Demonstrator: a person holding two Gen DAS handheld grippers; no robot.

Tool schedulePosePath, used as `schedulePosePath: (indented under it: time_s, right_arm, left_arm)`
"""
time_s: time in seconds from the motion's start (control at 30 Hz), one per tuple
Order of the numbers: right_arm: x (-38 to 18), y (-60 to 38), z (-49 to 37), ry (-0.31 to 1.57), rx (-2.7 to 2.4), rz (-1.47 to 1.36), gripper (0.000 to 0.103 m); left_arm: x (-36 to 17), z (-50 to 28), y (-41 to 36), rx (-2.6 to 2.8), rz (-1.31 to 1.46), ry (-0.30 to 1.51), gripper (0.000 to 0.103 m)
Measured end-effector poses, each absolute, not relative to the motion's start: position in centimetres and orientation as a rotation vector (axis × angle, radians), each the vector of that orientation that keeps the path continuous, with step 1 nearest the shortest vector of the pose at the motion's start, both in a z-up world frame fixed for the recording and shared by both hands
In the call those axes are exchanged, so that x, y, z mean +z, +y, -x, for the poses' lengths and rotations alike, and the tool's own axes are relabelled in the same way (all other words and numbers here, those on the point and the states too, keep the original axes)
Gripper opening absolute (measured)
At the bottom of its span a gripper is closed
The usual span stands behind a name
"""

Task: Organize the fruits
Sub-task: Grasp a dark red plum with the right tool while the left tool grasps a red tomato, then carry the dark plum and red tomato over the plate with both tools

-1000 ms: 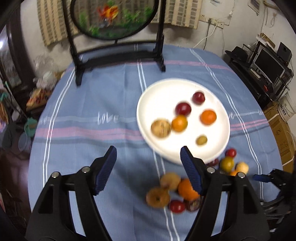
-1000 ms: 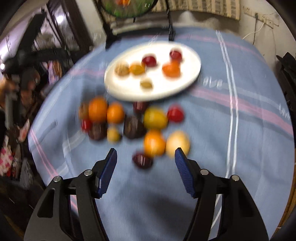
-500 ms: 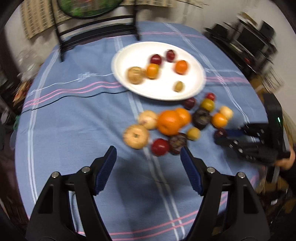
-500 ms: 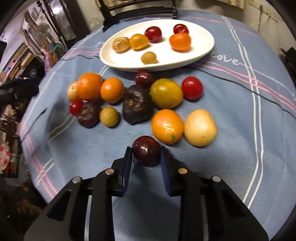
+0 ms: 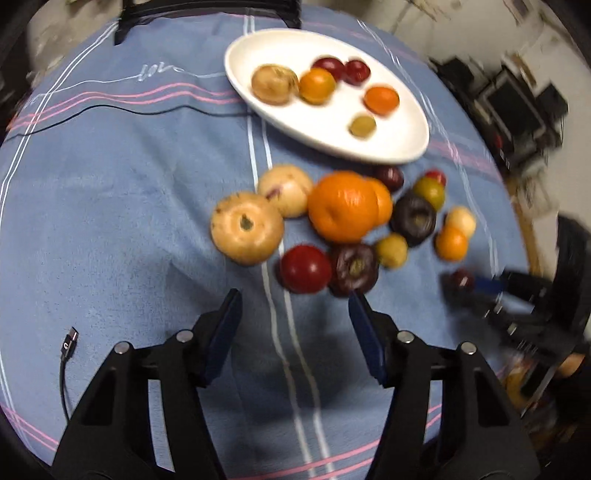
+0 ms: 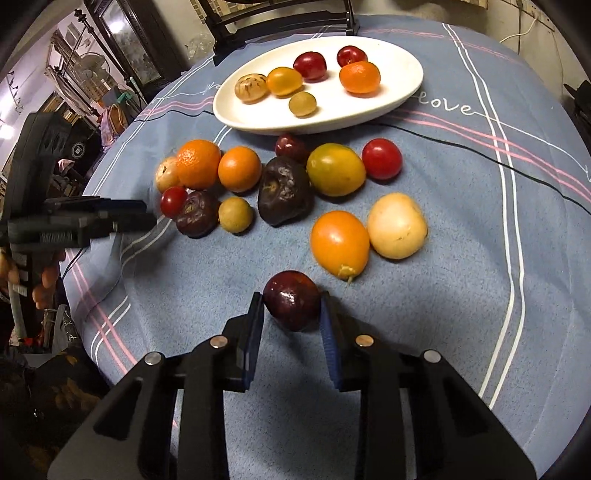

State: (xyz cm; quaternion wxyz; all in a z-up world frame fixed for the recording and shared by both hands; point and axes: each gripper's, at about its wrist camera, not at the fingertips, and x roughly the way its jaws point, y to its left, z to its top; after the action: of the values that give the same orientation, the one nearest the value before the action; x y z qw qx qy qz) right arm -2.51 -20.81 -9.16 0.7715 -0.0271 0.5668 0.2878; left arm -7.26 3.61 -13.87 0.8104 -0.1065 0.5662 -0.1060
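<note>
My right gripper (image 6: 291, 306) is shut on a dark red plum (image 6: 291, 300), held just above the blue tablecloth; it also shows at the right of the left wrist view (image 5: 461, 280). My left gripper (image 5: 293, 306) is open and empty, just short of a red tomato (image 5: 304, 268) and a dark purple fruit (image 5: 354, 269). A white oval plate (image 6: 402, 88) at the far side holds several fruits. Several loose fruits lie in a cluster before it, among them a large orange (image 5: 341, 205) and a tan round fruit (image 5: 246, 228).
A black cable with a USB plug (image 5: 68, 341) lies on the cloth at the left. A dark chair frame (image 6: 280, 22) stands behind the plate. Shelves and clutter surround the round table; its edge curves close at the left (image 6: 85, 325).
My left gripper has moved closer to the loose fruits, still open. My right gripper, shut on the plum half a second ago, has lifted slightly with it.
</note>
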Motion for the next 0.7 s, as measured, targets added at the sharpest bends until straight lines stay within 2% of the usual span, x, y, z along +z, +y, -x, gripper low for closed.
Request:
schedulePosePath:
  time_s: [0.17,0.23,0.3,0.6,0.7]
  right_arm:
    - [-9.1,-20.5,2.3,1.232,0.639,0.056,0.03]
    - [-9.1,-20.1,2.1,1.23,0.646,0.058,0.03]
    - [-8.9,-19.9,2.1,1.225,0.655,0.063,0.03]
    - [-8.9,-20.1,2.3,1.232,0.67,0.072,0.03]
    - [-8.8,-20.0,2.3,1.225,0.683,0.076,0.03]
  left_arm:
    - [-13.8,5.9,3.1,-0.158,0.27,1.216,0.058]
    - [-14.4,5.4,3.1,-0.132,0.306,1.242,0.046]
    - [-15.4,5.0,3.0,-0.105,0.353,1.278,0.042]
    - [-16.9,4.1,4.0,-0.039,0.514,1.289,0.041]
    - [-16.8,4.3,4.3,-0.046,0.528,1.282,0.03]
